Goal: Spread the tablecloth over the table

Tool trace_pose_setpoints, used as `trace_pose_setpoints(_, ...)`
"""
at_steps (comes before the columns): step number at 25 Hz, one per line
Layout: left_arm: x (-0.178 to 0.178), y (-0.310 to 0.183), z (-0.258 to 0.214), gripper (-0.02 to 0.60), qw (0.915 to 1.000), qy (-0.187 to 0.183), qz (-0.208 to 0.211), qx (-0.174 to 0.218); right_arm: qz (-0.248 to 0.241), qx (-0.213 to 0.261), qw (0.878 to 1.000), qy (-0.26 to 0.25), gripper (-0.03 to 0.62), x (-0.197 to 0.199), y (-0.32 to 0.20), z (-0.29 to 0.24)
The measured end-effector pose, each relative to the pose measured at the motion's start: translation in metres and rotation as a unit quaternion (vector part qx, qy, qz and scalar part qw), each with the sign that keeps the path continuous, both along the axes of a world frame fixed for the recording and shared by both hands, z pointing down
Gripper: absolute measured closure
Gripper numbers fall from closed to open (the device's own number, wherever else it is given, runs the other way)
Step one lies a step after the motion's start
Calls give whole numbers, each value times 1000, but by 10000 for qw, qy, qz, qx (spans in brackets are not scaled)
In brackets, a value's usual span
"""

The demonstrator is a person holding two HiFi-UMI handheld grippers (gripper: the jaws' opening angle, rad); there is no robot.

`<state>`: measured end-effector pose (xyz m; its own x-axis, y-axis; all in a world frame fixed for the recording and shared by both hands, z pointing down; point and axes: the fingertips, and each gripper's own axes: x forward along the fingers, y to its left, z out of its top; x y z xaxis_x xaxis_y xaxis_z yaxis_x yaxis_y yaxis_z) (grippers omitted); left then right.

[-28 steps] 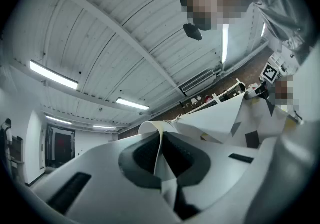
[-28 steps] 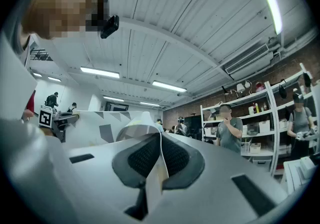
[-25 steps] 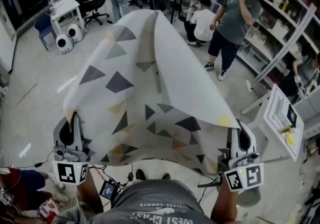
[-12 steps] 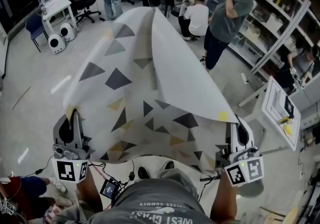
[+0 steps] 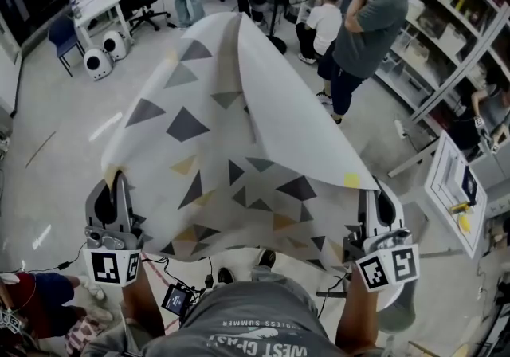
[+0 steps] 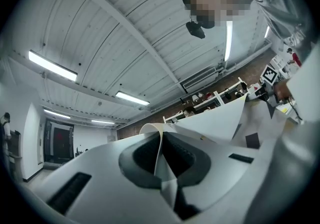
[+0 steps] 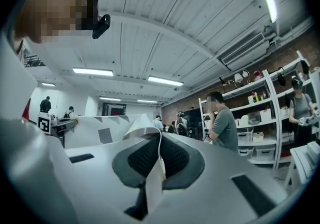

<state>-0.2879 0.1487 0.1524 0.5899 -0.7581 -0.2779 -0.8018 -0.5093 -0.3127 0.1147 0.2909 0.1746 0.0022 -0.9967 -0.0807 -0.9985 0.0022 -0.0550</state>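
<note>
The tablecloth (image 5: pixel 239 124) is white with grey, black and tan triangles. It billows in the air ahead of me, its far end curled up and one side folded over. My left gripper (image 5: pixel 117 180) is shut on its near left corner, and my right gripper (image 5: pixel 373 186) is shut on its near right corner. In the left gripper view the cloth's edge (image 6: pixel 161 160) is pinched between the dark pads. The right gripper view shows the cloth (image 7: pixel 159 160) clamped the same way. The table itself is hidden under the cloth.
A person in a grey shirt (image 5: pixel 366 25) stands ahead to the right by shelving (image 5: pixel 454 37). Another crouches in white (image 5: pixel 323 25). Office chairs and a small table (image 5: pixel 100 9) stand at the far left. A white device (image 5: pixel 450 188) sits to my right.
The cloth has stayed held at both corners while both grippers shifted with it. The person in grey now stands closer to the cloth's right side in the picture.
</note>
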Motion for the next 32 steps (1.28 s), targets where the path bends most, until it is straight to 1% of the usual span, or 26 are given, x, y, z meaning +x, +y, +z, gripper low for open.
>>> trace_pose_setpoints(11, 57, -29, 6, 581, 9979, -139, -627, -29, -683, -36, 9976, -99, 583, 62, -68, 12)
trace_pose_setpoints(14, 64, -39, 7, 581, 9972, -135, -723, -100, -770, -61, 9969, -135, 583, 72, -87, 13)
trace_pose_setpoints(18, 62, -58, 15, 581, 9963, -177, -810, -238, -816, -158, 9963, -213, 583, 74, -111, 22)
trace_pose_setpoints(23, 52, -79, 32, 581, 9962, -143, -796, -326, -724, -245, 9969, -188, 583, 71, -130, 35)
trace_pose_setpoints(28, 42, -99, 49, 581, 9974, 6, -624, -351, -544, -258, 9980, -173, 583, 60, -136, 45)
trace_pose_setpoints(30, 42, -117, 51, 581, 9979, 57, -531, -363, -428, -256, 9986, -166, 583, 59, -149, 43)
trace_pose_setpoints(32, 42, -145, 47, 581, 9983, 73, -418, -395, -299, -269, 9990, -198, 583, 58, -171, 40)
